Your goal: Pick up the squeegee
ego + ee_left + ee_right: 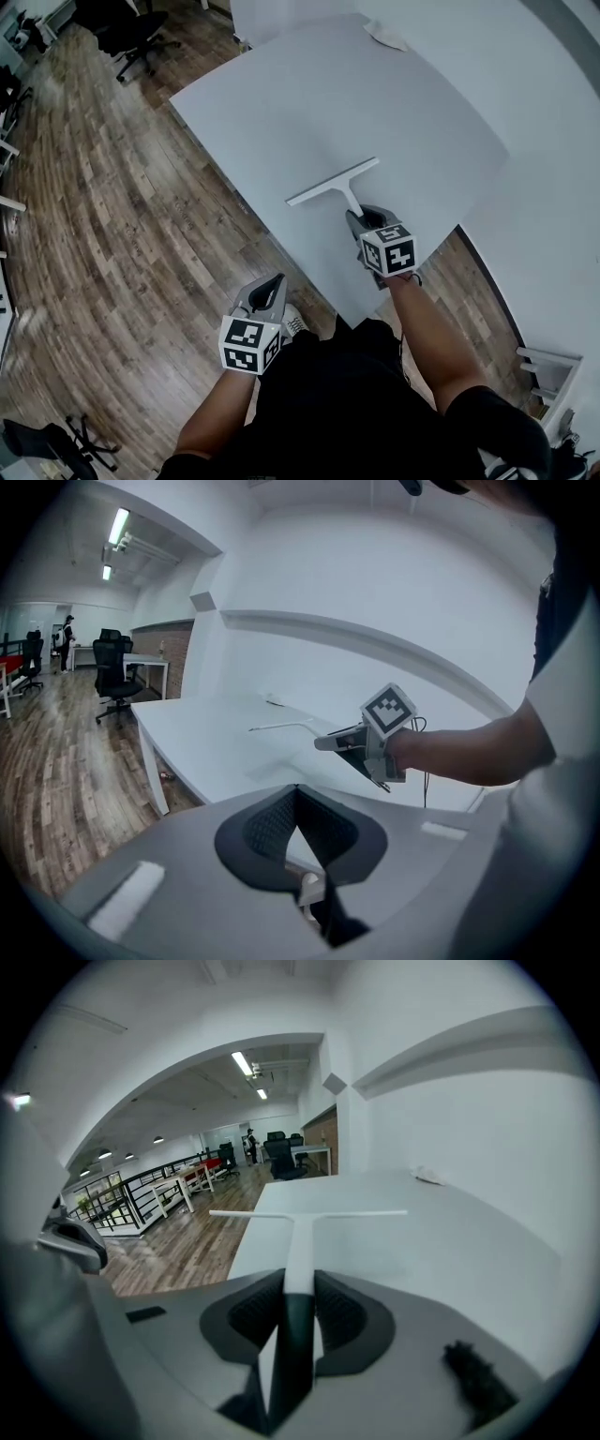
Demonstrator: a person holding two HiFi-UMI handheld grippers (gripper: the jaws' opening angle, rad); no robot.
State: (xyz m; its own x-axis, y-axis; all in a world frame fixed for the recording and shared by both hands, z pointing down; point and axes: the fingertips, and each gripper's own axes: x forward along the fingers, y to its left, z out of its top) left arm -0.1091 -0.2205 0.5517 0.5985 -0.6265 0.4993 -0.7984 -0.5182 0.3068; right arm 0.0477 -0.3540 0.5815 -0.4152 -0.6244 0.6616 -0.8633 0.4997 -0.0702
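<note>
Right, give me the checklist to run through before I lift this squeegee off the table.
1. Right tool gripping the squeegee: ok, its jaws are closed on the handle.
2. Handle seated straight: ok, it runs down the middle between the jaws, with the blade square across ahead.
3. Blade free of the table: cannot tell, no view shows whether there is a gap under it.
4. Space around the blade: ok, the only other thing on the table is a crumpled white item at the far corner, well apart.
5. Left tool out of the way: ok, it is empty with jaws together, held off the table near the body.
</note>
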